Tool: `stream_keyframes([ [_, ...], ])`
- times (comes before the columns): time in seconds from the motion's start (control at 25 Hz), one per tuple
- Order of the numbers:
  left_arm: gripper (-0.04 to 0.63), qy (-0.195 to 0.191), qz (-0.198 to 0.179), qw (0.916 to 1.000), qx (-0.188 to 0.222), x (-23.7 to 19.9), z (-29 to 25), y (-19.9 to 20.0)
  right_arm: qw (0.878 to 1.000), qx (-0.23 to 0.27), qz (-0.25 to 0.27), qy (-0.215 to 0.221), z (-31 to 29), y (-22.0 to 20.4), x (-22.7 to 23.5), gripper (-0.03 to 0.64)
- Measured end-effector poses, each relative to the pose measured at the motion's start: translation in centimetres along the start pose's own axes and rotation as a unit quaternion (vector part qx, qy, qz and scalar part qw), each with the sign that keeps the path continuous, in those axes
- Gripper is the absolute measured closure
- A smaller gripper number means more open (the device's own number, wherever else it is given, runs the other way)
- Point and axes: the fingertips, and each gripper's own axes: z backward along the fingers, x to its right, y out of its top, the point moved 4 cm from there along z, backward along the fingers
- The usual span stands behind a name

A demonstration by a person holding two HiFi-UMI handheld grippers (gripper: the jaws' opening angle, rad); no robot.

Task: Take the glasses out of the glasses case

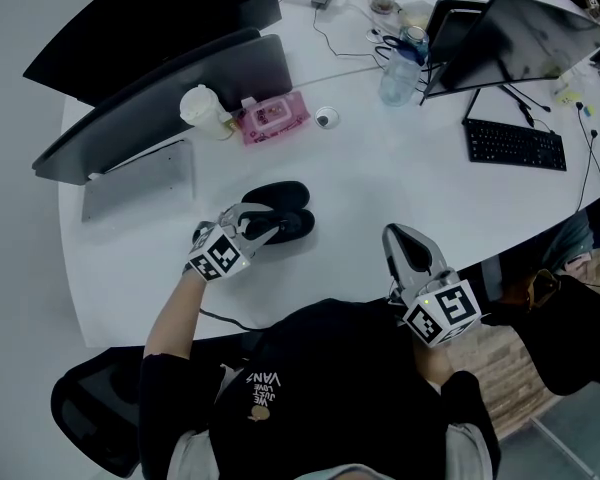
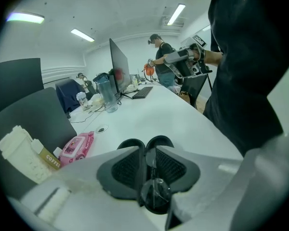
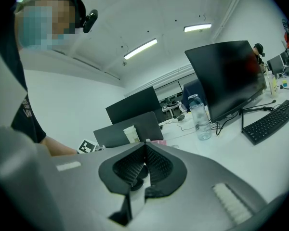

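The black glasses case (image 1: 280, 200) lies open on the white table (image 1: 380, 178) just in front of me. My left gripper (image 1: 276, 230) reaches over the case's near half. In the left gripper view, the left gripper (image 2: 149, 150) is shut on the glasses (image 2: 154, 189); a dark lens and thin frame stick out between the pads. The two halves of the case (image 2: 160, 141) lie right behind the jaws. My right gripper (image 1: 402, 240) hovers at the table's near edge, well right of the case. Seen in its own view, the right gripper (image 3: 145, 146) is shut with nothing in it.
A pink wipes pack (image 1: 272, 116) and a paper cup (image 1: 202, 108) stand behind the case, next to a silver laptop (image 1: 140, 180) and dark monitors (image 1: 170, 98). A keyboard (image 1: 515, 144), a water bottle (image 1: 398, 78) and cables lie far right.
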Motion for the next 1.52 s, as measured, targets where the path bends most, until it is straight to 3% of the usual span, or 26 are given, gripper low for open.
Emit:
stream_keyframes([
  [0.32,0.499,-0.028,-0.027,0.9987,-0.032,0.6,-1.1,-1.1,1.0,-0.008,-0.001,0.008,-0.7,-0.2,0.2,0.617],
  [1.52,0.5,-0.092,-0.028,0.9909,-0.094,0.6,-4.0,-3.7,1.0,-0.02,-0.018,0.0,-1.9,-0.7,1.5,0.618],
])
